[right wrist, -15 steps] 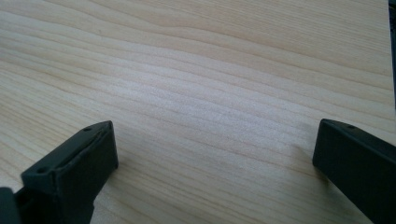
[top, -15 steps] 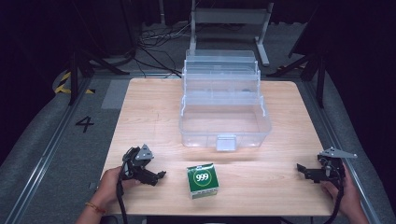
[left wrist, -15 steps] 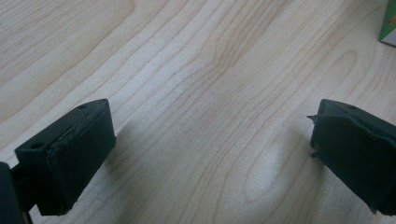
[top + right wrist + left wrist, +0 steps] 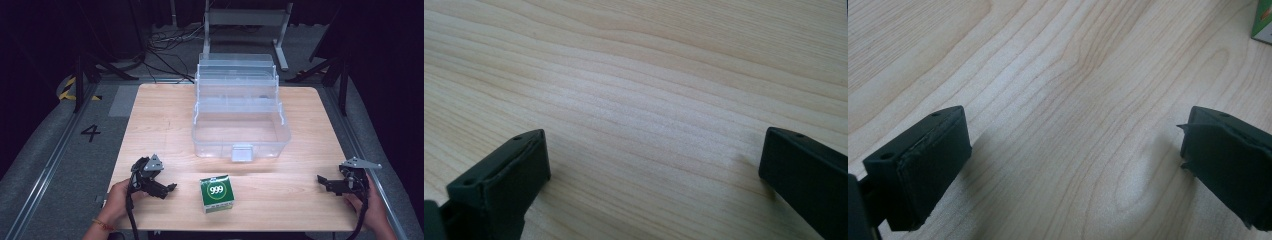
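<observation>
Nothing that I can see is changing between the two moments. The left gripper [image 4: 167, 190] and the right gripper [image 4: 326, 183] are not shifting on the tabletop, their jaws are not opening or closing, and the green 999 box [image 4: 217, 192] is not moving.

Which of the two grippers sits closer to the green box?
The left gripper. In the high view it rests just beside the green box, while the right gripper lies far off near the table's other edge. Both have open, empty jaws.
</observation>
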`<state>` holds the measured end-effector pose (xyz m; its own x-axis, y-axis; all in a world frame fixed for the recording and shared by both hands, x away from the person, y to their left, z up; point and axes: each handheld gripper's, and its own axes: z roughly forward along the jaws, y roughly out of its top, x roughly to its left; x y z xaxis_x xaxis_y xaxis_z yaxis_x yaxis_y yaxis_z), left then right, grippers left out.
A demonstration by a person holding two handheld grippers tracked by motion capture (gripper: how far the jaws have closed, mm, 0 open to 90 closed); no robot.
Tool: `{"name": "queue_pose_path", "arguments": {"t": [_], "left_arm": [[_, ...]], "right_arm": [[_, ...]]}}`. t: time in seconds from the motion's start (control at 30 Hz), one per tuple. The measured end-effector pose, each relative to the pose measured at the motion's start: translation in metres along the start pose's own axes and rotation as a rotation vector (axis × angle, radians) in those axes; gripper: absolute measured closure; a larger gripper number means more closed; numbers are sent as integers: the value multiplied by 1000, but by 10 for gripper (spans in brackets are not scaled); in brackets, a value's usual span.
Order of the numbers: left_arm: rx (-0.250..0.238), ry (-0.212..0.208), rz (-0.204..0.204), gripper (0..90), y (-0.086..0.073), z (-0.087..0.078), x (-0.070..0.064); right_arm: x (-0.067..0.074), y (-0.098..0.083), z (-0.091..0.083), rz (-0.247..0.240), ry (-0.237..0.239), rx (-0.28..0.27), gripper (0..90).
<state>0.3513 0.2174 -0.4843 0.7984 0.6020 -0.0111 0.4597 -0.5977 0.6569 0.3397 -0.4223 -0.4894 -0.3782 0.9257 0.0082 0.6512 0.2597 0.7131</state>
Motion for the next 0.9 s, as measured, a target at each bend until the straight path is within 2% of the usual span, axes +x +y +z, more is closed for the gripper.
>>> {"name": "queue_pose_path", "arguments": {"t": [0.13,0.3,0.33,0.47,0.6,0.7,0.83,0.9], "left_arm": [[2,10,-21,10,-2,-2,-3],[2,21,-16,25,-6,-6,-4],[20,8,1,25,-6,-9,-3],[57,-16,24,34,-6,-13,-3],[63,-12,7,84,-5,-15,-4],[62,-54,18,168,-4,-19,-6],[79,-82,39,160,-1,-20,-12],[66,-104,42,159,3,-22,-16]], "right_arm": [[0,-1,0,-8,1,0,3],[-1,-2,-2,-17,16,4,3],[-1,-2,-2,-17,16,4,3],[-1,-2,-2,-17,17,3,3],[-1,-2,-2,-17,17,3,3],[-1,-2,-2,-17,17,3,3],[-1,-2,-2,-18,19,2,3],[-1,-2,-2,-18,19,2,3]]}}
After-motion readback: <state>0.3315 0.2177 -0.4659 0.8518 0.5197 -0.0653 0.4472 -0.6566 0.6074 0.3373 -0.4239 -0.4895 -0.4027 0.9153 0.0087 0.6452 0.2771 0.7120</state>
